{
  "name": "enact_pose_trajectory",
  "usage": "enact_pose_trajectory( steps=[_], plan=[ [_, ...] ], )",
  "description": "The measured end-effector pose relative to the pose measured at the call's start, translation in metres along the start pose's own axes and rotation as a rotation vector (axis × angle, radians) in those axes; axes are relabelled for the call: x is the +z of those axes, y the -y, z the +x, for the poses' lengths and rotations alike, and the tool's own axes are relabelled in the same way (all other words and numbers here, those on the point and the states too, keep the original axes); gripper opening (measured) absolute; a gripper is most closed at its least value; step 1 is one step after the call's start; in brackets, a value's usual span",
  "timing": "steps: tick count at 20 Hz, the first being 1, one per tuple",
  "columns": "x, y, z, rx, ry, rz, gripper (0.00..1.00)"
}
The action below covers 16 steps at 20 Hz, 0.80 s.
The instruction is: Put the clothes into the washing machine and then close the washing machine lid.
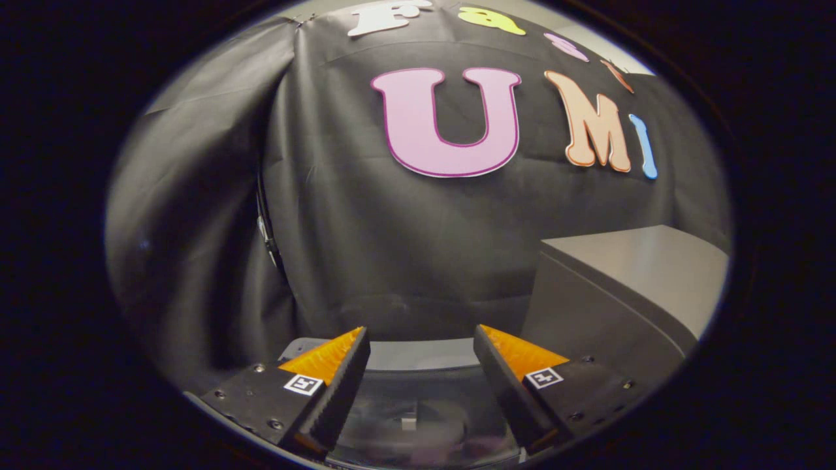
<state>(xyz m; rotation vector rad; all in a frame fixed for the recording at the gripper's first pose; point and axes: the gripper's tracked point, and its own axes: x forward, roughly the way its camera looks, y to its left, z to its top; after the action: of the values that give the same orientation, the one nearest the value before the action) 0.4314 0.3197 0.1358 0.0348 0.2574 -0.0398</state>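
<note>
Gripper [421,362] spread wide, your fingers pinching nothing, washing machine lid [418,418] lying flat below and between them, glassy and blurred, long axis unclear, grey cabinet [627,287] close on your right, black cloth wall [366,248] just beyond, clothes under the glass too blurred to make out.
</note>
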Motion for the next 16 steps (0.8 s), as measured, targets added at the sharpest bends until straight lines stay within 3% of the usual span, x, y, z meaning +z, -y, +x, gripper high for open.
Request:
enact_pose_trajectory(
  steps=[5,12,16],
  plan=[
    [-0.008,-0.023,-0.008,0.025,0.002,-0.022,0.97],
    [0.001,-0.02,-0.017,0.047,0.04,-0.022,0.97],
    [0.014,-0.008,-0.046,0.05,0.086,-0.021,0.97]
  ],
)
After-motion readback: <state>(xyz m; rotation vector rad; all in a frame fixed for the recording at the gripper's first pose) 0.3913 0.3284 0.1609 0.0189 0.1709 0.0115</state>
